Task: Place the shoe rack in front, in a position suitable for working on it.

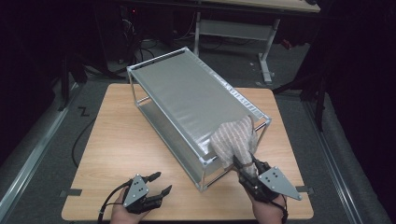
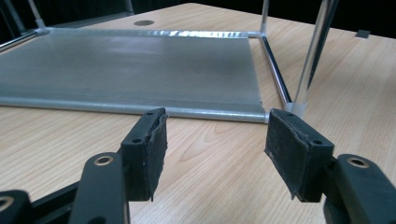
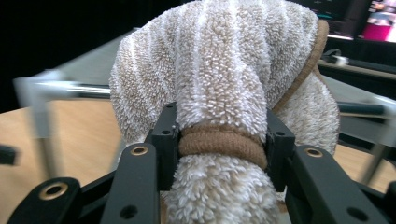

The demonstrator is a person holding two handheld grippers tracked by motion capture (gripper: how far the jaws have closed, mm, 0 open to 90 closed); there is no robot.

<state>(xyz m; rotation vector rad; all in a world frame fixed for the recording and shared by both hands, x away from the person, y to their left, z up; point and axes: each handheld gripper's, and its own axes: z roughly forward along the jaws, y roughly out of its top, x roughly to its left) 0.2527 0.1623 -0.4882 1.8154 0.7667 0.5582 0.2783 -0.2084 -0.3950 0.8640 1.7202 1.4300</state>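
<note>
Two grippers work at the surface (image 1: 121,135). Right gripper (image 3: 223,140) has its jaws clamped on a striped towel (image 1: 236,140) at the rack's (image 1: 187,88) 5 o'clock corner. Left gripper (image 1: 159,183) rests at 7 o'clock, jaws apart and empty.

The wooden table (image 1: 121,140) lies under the left gripper (image 1: 163,182); a grey tape strip (image 1: 71,192) sits to that gripper's left. Far ahead of it, a white-legged desk (image 1: 267,56) stands beside floor cables (image 1: 144,44).

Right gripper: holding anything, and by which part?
Yes. The right gripper is shut on the beige striped terry towel, clamped at its bunched brown-edged hem; the rest drapes on the metal shelf rack.
</note>
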